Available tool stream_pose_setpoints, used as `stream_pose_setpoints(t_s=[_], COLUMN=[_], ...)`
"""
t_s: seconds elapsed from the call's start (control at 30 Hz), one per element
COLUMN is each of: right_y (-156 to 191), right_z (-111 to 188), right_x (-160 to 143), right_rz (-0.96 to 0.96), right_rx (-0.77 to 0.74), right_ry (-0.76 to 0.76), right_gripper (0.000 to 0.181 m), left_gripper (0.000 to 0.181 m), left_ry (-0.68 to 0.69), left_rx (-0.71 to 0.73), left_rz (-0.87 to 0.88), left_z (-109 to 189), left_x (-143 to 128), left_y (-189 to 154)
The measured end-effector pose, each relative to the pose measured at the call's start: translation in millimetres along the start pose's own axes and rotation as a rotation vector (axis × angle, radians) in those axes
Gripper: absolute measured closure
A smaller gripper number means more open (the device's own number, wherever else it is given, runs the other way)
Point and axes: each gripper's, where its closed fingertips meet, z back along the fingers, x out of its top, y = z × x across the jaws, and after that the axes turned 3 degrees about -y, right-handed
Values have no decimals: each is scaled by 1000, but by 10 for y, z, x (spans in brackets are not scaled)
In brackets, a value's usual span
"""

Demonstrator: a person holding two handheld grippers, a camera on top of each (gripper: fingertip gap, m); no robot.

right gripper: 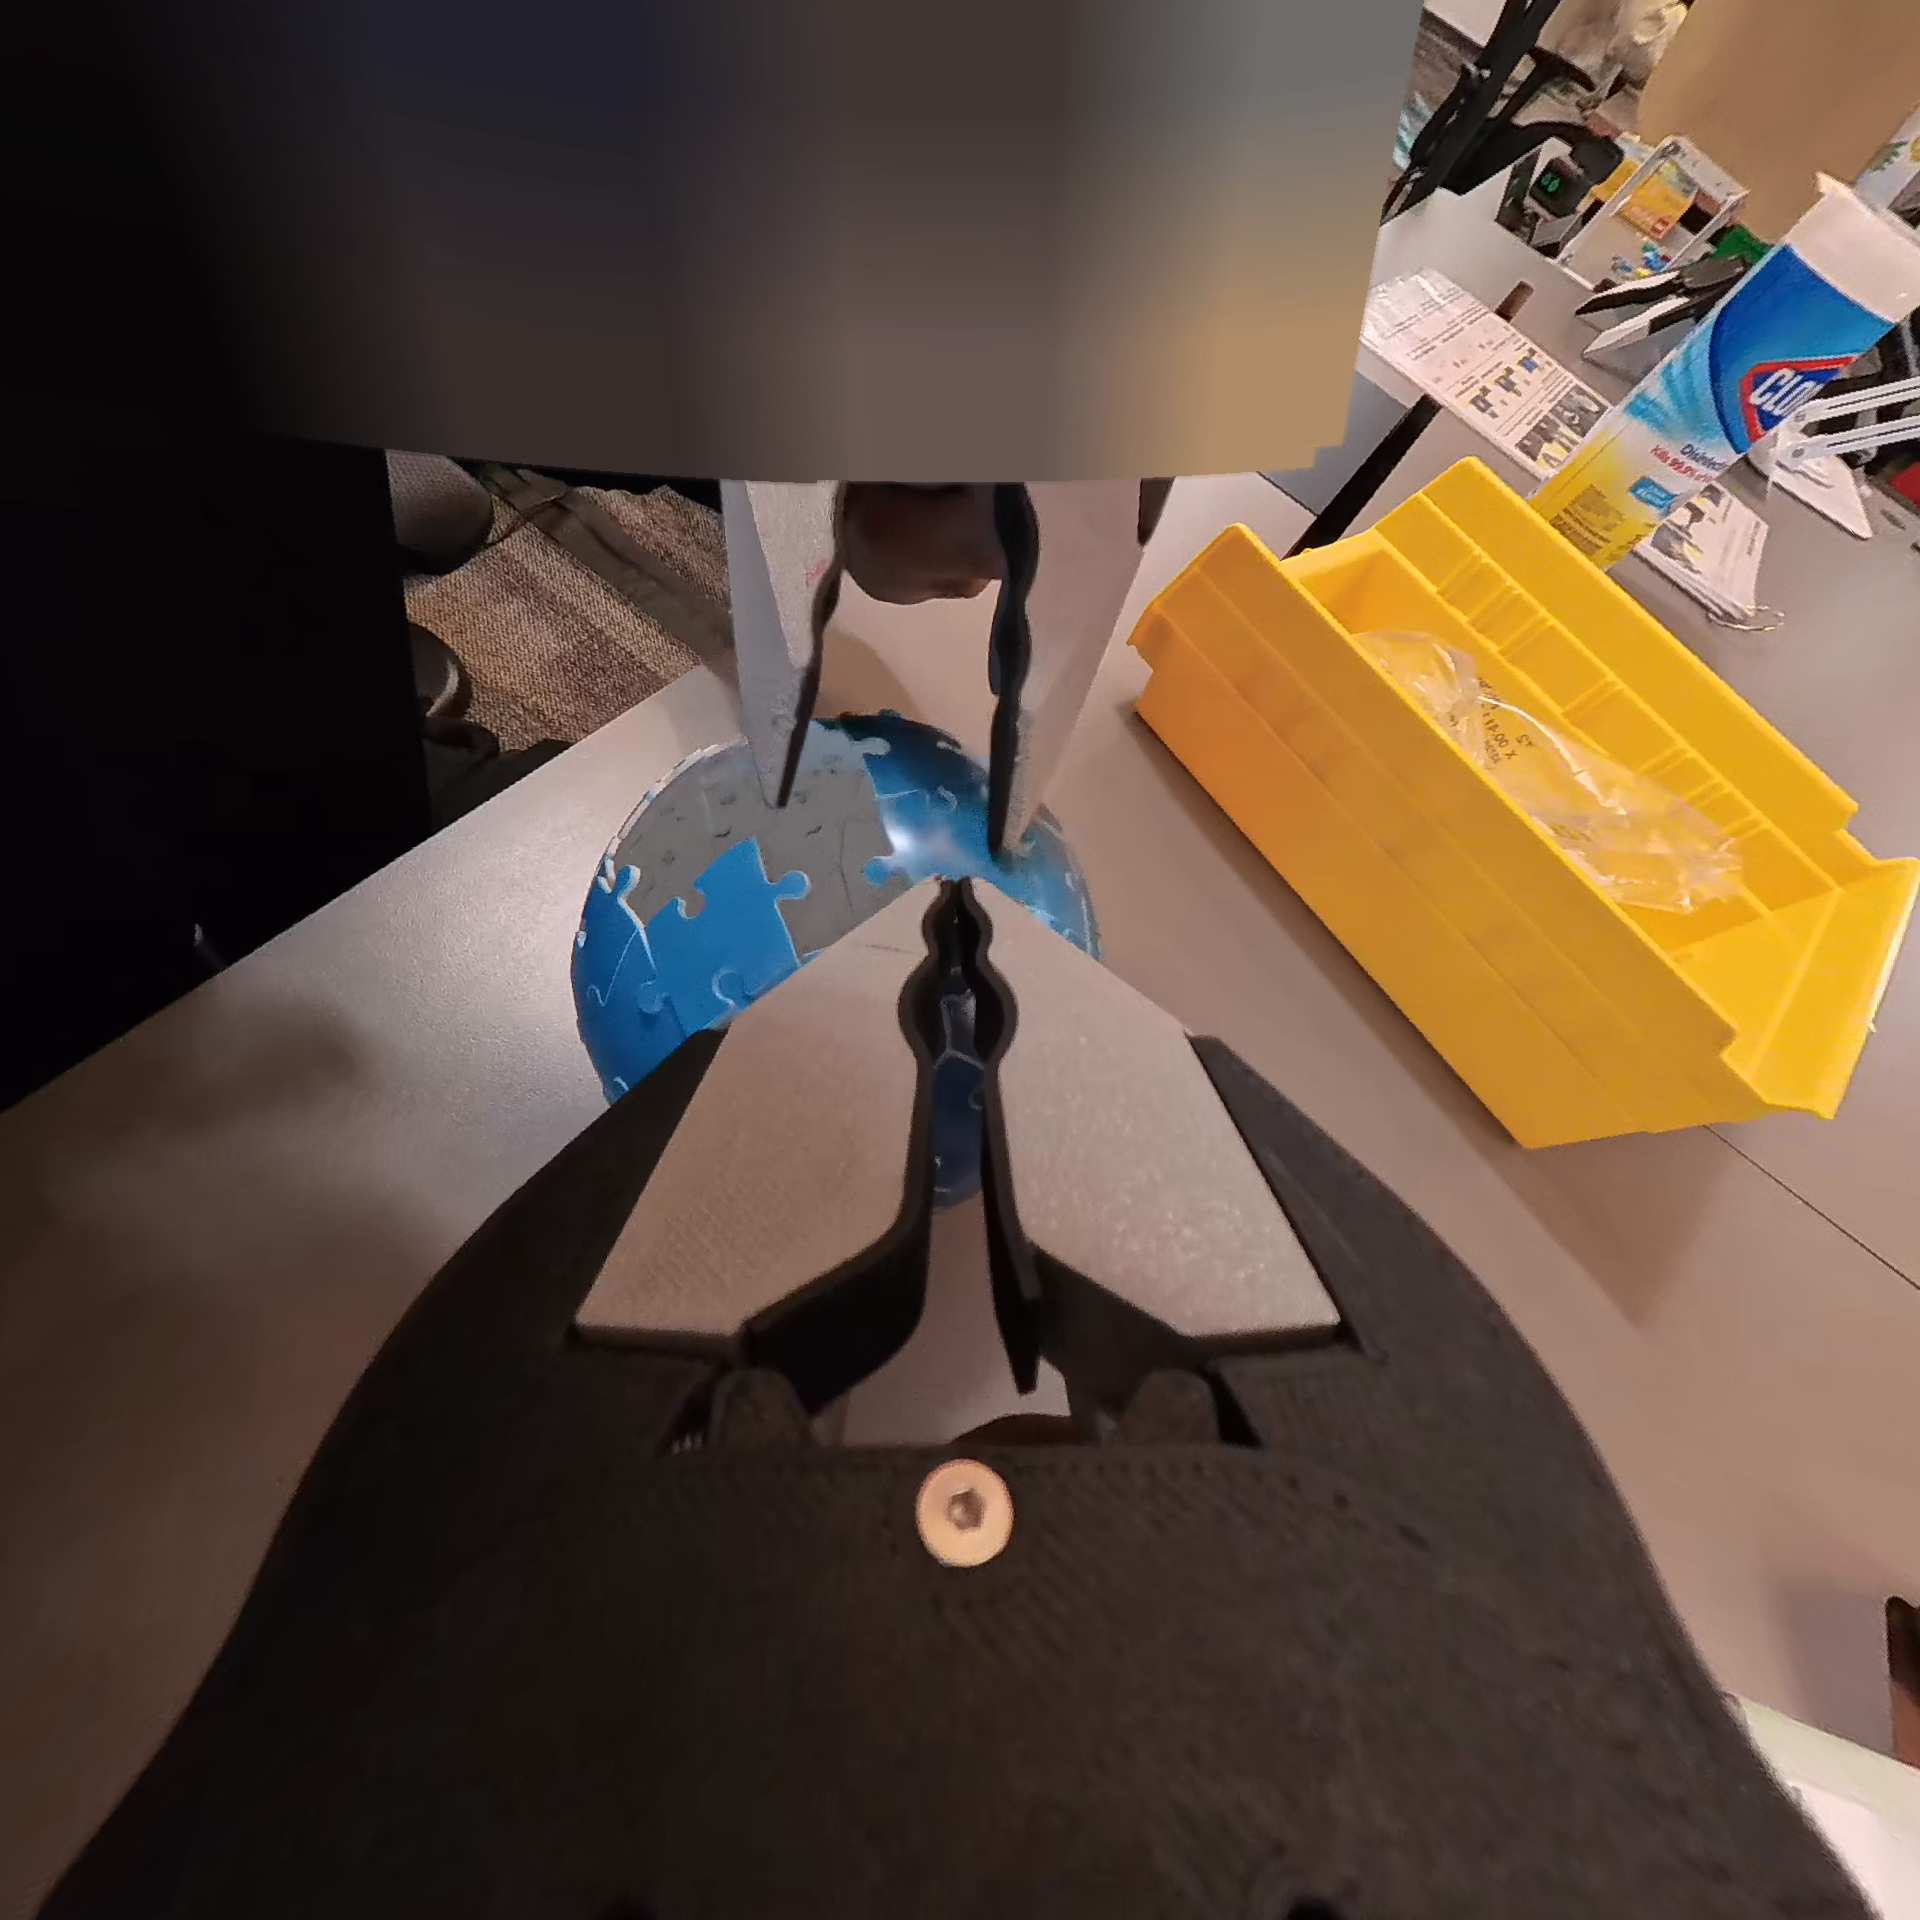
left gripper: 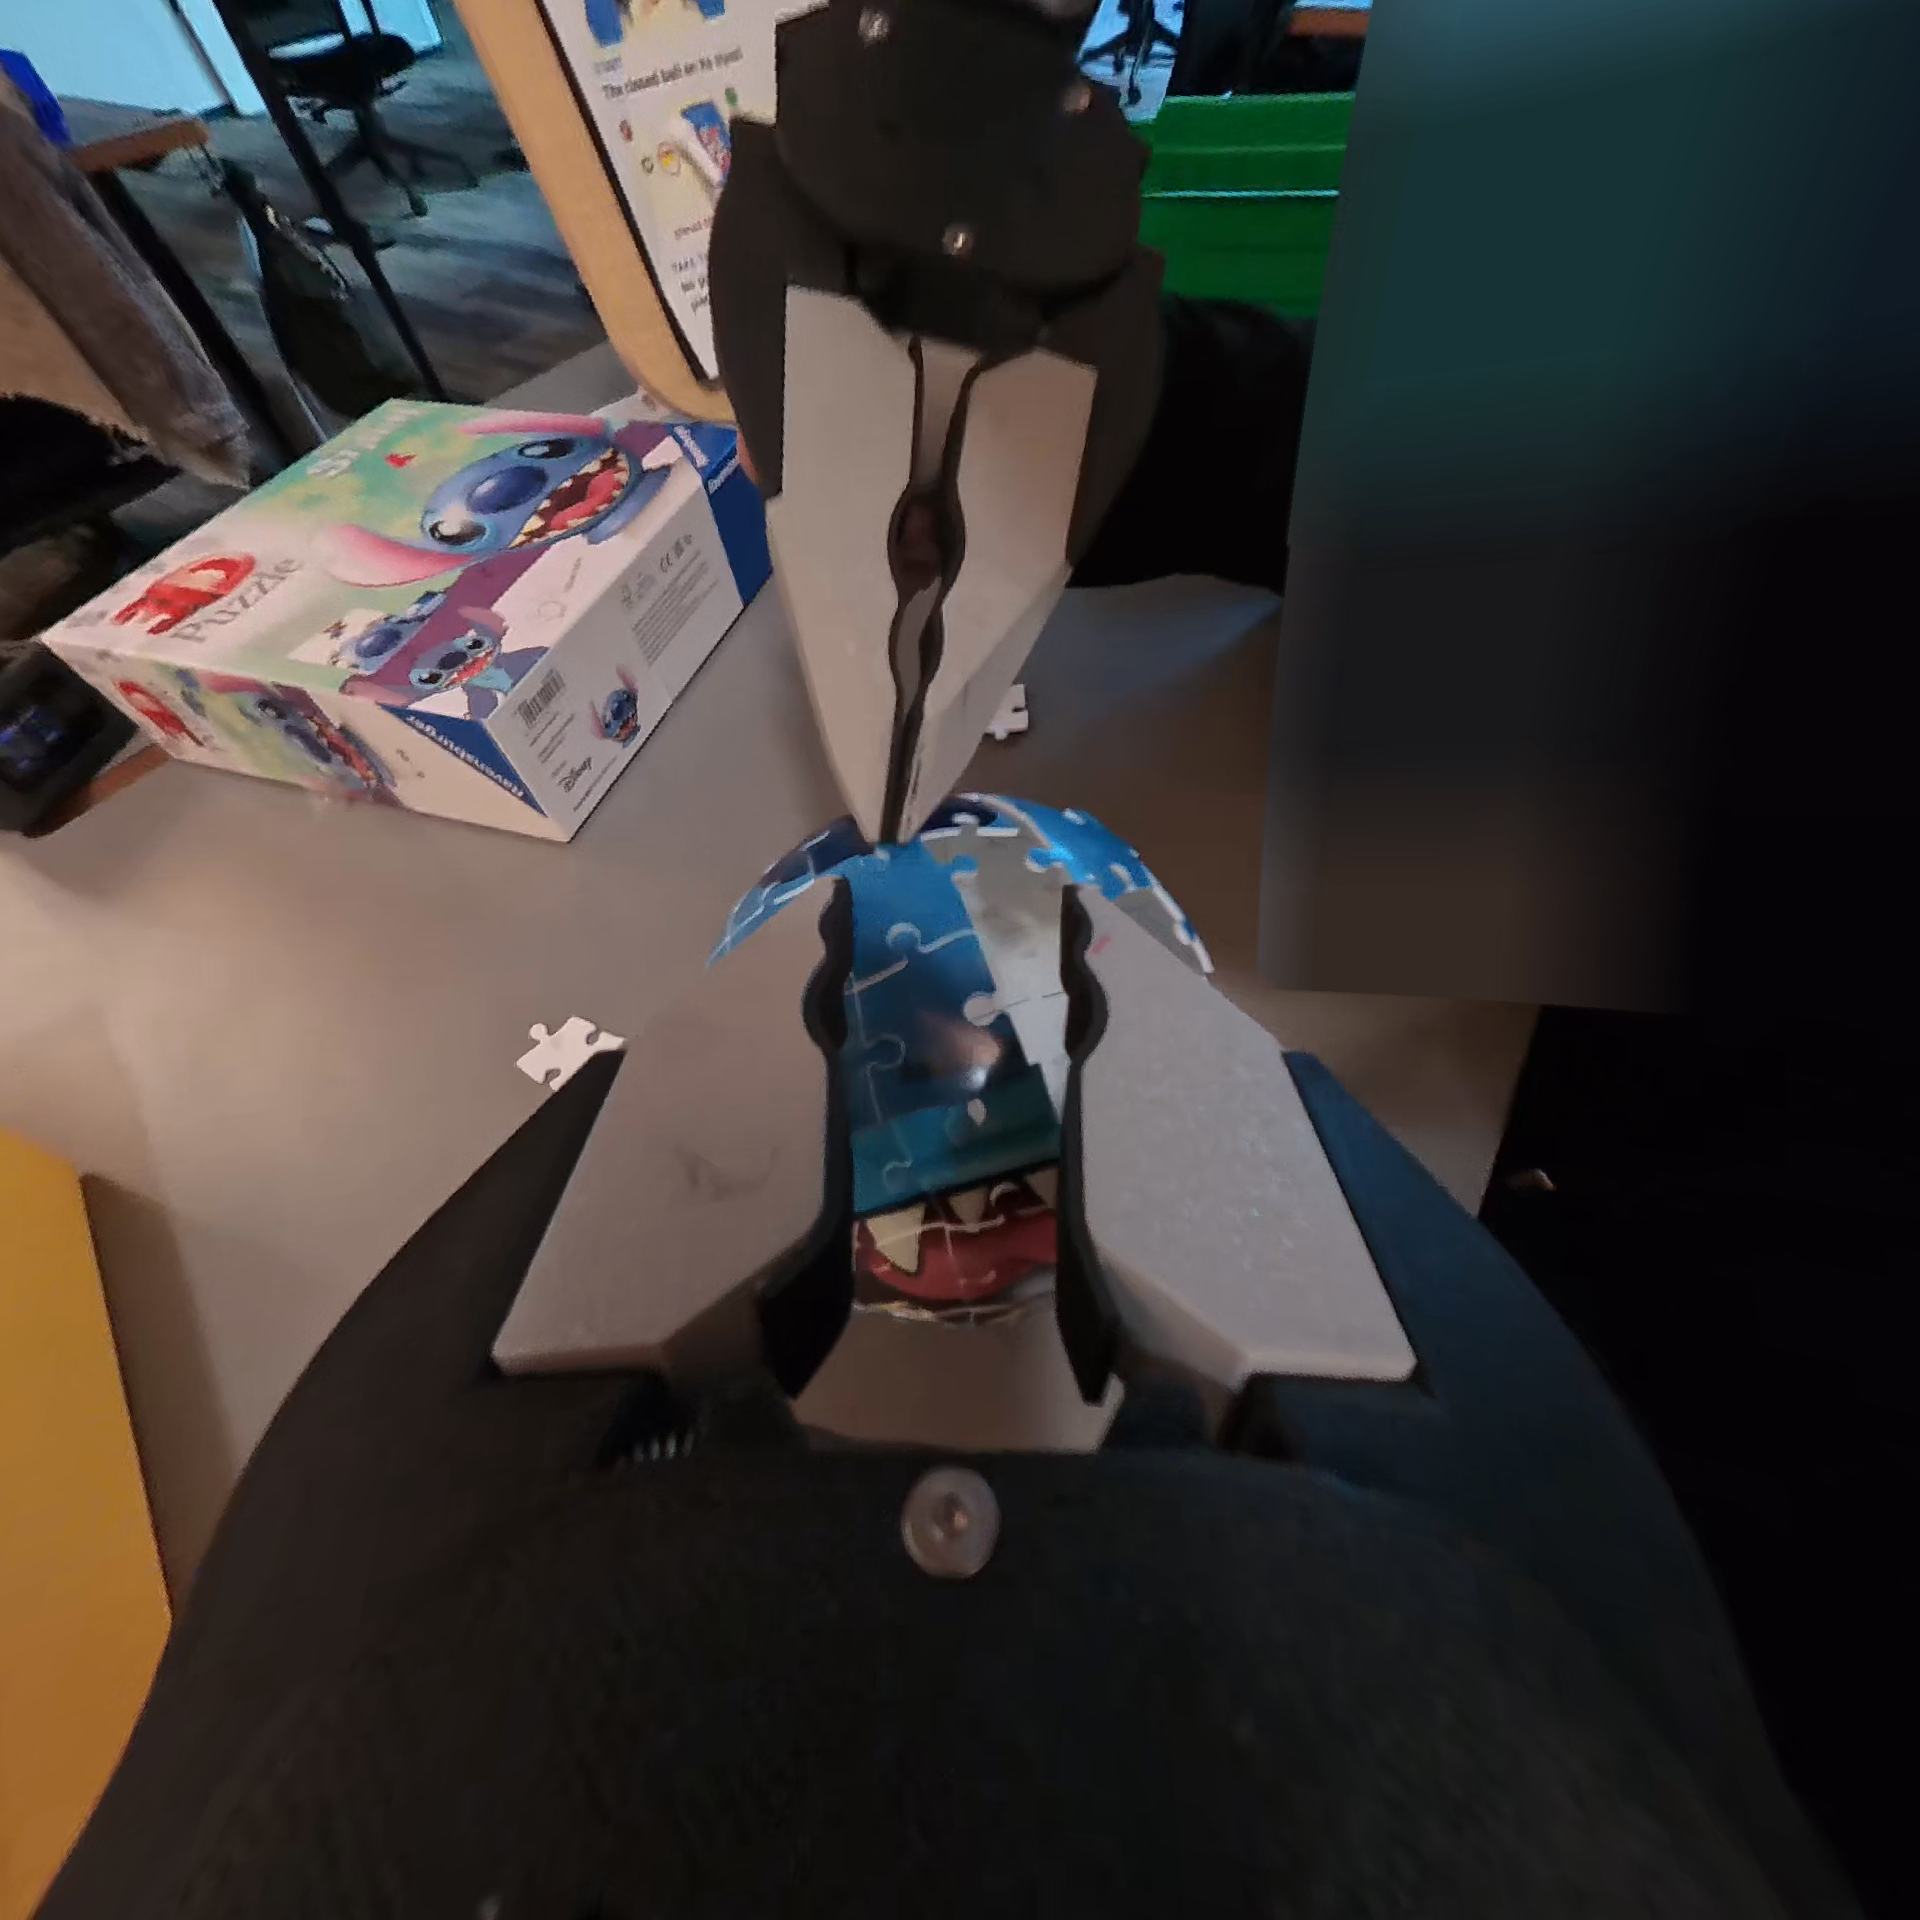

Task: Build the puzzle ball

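Observation:
The puzzle ball (left gripper: 914, 997), a partly built blue shell with a toothy red mouth, rests on the grey table (left gripper: 312, 935). Its top is open and shows the grey inside (right gripper: 717, 831). My left gripper (left gripper: 954, 899) is half closed across a section of the shell. In the right wrist view, the left gripper (right gripper: 891, 826) has one tip in the opening and one on the blue outside. My right gripper (right gripper: 956, 883) is shut, tips touching the ball's (right gripper: 665, 935) upper rim. It comes down from above in the left wrist view (left gripper: 894, 826). I cannot tell if it pinches a piece.
The puzzle box (left gripper: 416, 613) lies at the back left. Loose white pieces lie left of the ball (left gripper: 566, 1049) and behind it (left gripper: 1003, 712). A yellow bin (right gripper: 1351, 831) holding a plastic bag (right gripper: 1538, 769) stands to the right, with a wipes canister (right gripper: 1745, 353) behind. Both grippers' tips are close together, under 4 cm apart.

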Motion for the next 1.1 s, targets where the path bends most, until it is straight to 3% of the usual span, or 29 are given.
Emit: stream_pose_setpoints(t_s=[0.3,0.5,1.1], right_y=[-9,55,42], right_z=[41,-31,-117], right_x=[46,15,-31], right_rz=[30,58,330], right_rx=[-8,22,-21], right_ry=[-9,20,181], right_gripper=[181,162,162], left_gripper=[144,144,142], left_ry=[-5,-17,-16], left_rx=[-5,-9,-12], left_rz=[9,31,40], left_z=[13,21,14], left_x=[-8,-14,-28], left_y=[14,38,55])
